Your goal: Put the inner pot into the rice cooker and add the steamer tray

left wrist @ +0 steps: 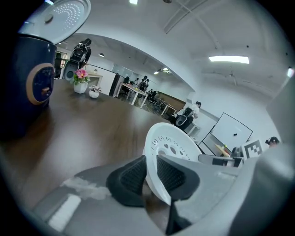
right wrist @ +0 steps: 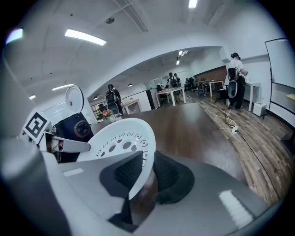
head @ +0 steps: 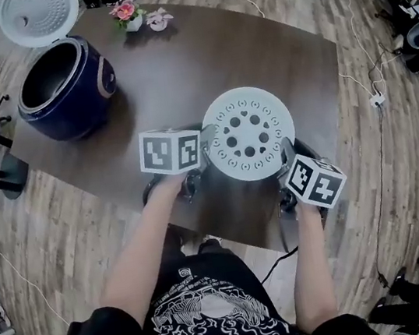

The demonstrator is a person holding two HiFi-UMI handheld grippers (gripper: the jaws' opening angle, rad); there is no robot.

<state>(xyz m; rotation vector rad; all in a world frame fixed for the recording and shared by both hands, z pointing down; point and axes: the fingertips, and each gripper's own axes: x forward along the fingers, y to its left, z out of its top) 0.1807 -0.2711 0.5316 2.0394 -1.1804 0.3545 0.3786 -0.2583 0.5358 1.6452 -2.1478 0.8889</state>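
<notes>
Steamer tray (head: 248, 134) matt white plastic (prob.); table (head: 179, 73) dark wood, smooth.

The steamer tray (head: 248, 133) hangs between left gripper (head: 206, 143) and right gripper (head: 286, 152) over the table (head: 194, 70), rice cooker (head: 63, 87) far left.

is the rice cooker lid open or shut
Open: the white lid stands tipped back behind the blue rice cooker, and the head view looks into its dark inside.

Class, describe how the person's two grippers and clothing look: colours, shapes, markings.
Left gripper and right gripper match: grey bodies, black ribbed pads, each topped by a white cube printed with black square markers. The person wears a black short-sleeved T-shirt with a white print.
</notes>
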